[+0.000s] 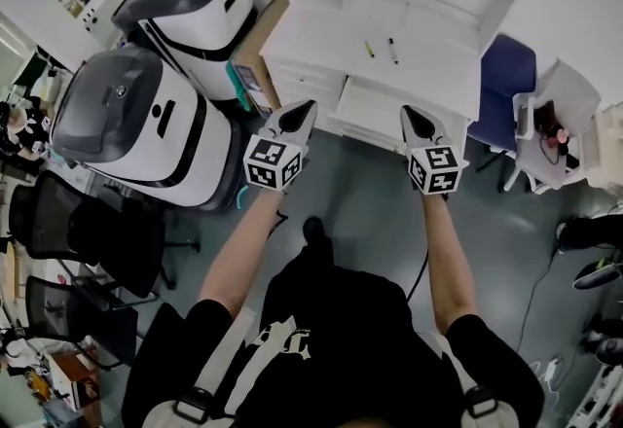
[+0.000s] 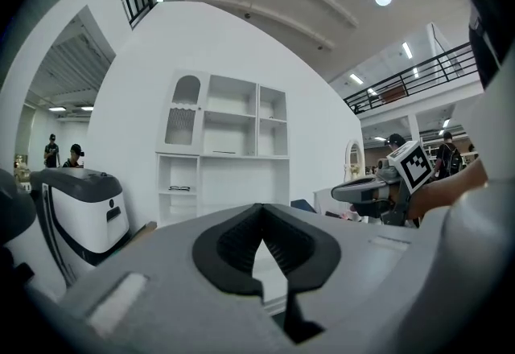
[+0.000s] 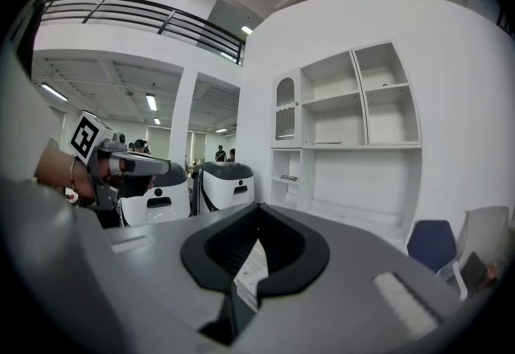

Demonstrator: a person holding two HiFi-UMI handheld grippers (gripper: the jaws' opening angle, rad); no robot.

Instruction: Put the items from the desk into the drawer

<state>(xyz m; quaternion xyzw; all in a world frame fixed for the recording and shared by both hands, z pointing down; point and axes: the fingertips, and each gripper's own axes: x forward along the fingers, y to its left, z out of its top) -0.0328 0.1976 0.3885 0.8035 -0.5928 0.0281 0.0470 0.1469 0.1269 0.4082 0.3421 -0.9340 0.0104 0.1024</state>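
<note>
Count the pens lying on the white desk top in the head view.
2. A yellow-green pen lies near the middle of the desk; a black pen lies just to its right, apart from it. Other items may be too small to make out.

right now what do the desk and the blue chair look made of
Desk: probably painted or laminated board; flat white panels, smooth, slight sheen. Chair: likely fabric upholstery; even dark blue, dull, no glare, though too small to be sure.
</note>
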